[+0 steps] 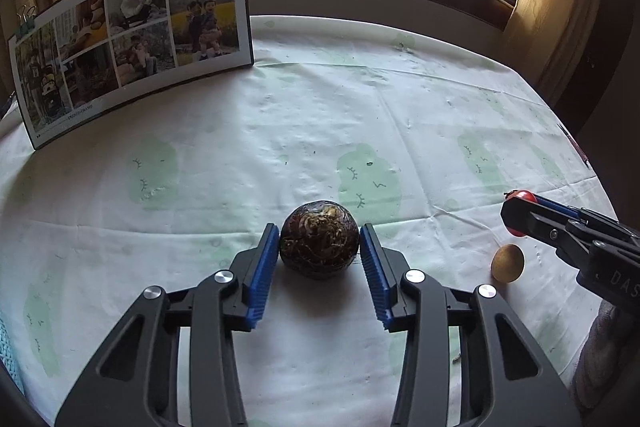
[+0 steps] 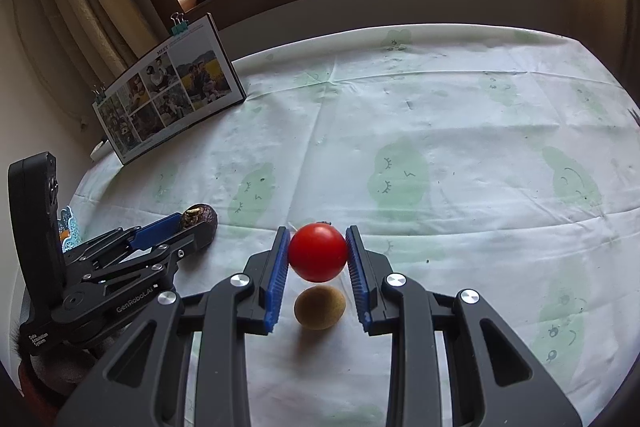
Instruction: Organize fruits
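Table covered by a pale cloth (image 1: 320, 115) printed with green figures, with a clipped photo board (image 1: 132, 39) standing at its far left edge before a window. Left gripper (image 1: 319, 247): its blue pads flank a dark, mottled round fruit (image 1: 319, 241) that sits on the cloth; the near pad appears to touch the skin while a slim gap shows at the other, so whether the grasp is complete cannot be told, and the fruit is not lifted. Right gripper (image 2: 317, 253): clenched on a red tomato (image 2: 317, 252), held clear of the cloth, as the shadow beneath suggests. Directly below the tomato lies a small brown kiwi-like fruit (image 2: 319, 307), untouched on the cloth. A pale blue lattice basket (image 2: 69, 229) shows only partly behind the left gripper in the right wrist view; something orange is glimpsed there, too hidden to identify. Judged progress: early to middle. One fruit is in hand, one is being seized, one remains unattended; none is seen placed at a destination, presumably the basket.
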The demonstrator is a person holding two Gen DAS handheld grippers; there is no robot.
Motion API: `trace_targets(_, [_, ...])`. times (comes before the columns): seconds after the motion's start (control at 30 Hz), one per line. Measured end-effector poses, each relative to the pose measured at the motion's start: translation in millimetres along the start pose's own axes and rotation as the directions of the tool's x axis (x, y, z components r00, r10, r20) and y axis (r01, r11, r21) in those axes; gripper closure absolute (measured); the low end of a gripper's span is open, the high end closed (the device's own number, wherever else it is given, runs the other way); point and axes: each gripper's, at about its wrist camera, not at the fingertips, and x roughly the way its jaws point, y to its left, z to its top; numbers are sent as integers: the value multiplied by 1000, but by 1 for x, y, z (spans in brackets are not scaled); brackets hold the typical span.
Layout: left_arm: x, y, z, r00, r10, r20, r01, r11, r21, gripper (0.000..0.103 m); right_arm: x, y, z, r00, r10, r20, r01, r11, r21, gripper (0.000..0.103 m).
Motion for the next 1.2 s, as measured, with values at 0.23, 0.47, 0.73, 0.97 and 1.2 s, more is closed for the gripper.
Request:
trace_targets(0.23, [-12,0,-9,998,55,33,-55,998,4,60,-3,2,0,1000,9,7,-9,1000,-3,74])
trace_targets(0.47, [-40,13,-17,988,127,92,-125,992,-31,60,-9,11,-3,999,35,15,-35,999,-21,74])
trace_targets(0.73, [-82,41,-32,965,210,160,-192,974,-117,60,-11,41,-15,997,79,2,-79,993,-86,74])
trace_targets(0.97, [-118,69,-45,927,309,211,-273,945,-182,60,-16,57,-21,995,96,-4,-96,989,-110,74])
trace_targets(1.2, [-147,110,-57,895,384,228,-321,908,-267,60,-24,83,-23,993,117,-2,-116,982,-146,74])
